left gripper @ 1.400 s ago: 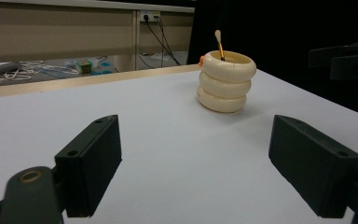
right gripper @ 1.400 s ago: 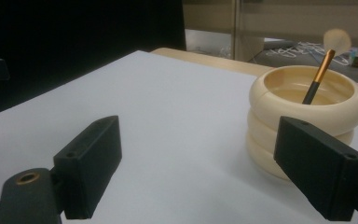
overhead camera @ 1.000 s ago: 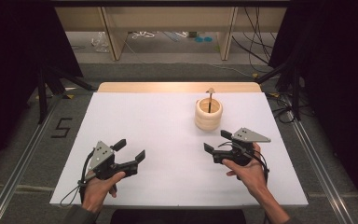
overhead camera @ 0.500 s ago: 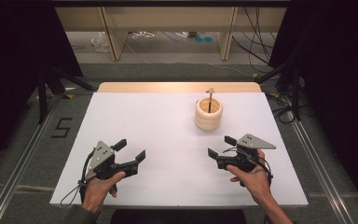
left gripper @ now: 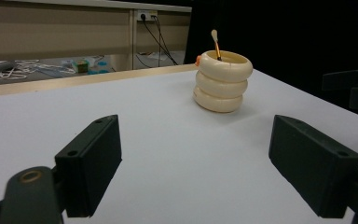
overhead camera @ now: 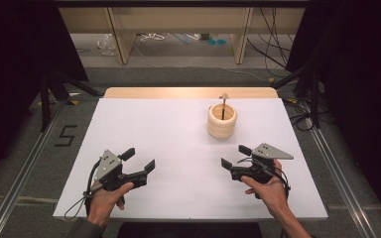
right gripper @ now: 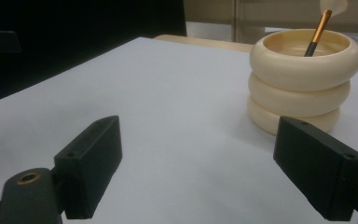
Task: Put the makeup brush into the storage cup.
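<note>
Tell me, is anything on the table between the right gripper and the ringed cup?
Nothing: bare white table lies between the right gripper and the cup, in the high view.

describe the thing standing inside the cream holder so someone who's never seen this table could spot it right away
On the white table, toward the far right, stands a cream holder shaped like three stacked rings. Leaning inside it is a thin brush with a black and orange-gold handle and a pale tip. It is the only slim, stick-like thing on the table, poking up above the holder's rim.
</note>
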A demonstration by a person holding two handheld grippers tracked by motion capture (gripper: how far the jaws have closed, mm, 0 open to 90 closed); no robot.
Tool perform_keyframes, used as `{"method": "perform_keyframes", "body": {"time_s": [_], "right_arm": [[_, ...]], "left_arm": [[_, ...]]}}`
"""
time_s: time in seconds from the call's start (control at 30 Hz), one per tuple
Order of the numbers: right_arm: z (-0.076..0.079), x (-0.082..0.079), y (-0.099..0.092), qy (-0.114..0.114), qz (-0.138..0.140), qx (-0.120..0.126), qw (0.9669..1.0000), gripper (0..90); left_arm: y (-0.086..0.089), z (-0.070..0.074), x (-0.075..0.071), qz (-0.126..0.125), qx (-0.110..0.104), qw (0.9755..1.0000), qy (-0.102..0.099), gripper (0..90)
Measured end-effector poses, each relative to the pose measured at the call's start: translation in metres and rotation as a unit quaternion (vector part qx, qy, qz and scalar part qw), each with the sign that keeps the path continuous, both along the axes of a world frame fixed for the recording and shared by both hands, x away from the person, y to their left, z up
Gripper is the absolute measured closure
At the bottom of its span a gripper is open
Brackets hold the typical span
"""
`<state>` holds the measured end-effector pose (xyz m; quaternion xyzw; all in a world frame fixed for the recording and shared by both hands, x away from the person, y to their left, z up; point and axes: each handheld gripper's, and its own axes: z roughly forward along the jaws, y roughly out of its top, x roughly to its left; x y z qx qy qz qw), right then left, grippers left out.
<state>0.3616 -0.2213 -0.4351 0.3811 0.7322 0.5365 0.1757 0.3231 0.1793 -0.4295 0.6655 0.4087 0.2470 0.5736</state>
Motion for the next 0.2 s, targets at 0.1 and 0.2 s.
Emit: {"method": "perform_keyframes", "body": {"time_s": [0.1, 0.2], "right_arm": [[-0.0004, 0.0005, 0.0, -0.006, 0.0, 0.006, 1.0, 16.2], [0.0003, 0.0005, -0.0009, -0.006, -0.002, 0.004, 1.0, 16.2]], "left_arm": [[-0.0005, -0.0002, 0.0004, 0.0, -0.002, 1.0, 0.0, 16.6], [-0.0005, 0.0, 0.0003, 0.0, -0.003, 1.0, 0.0, 16.6]]}}
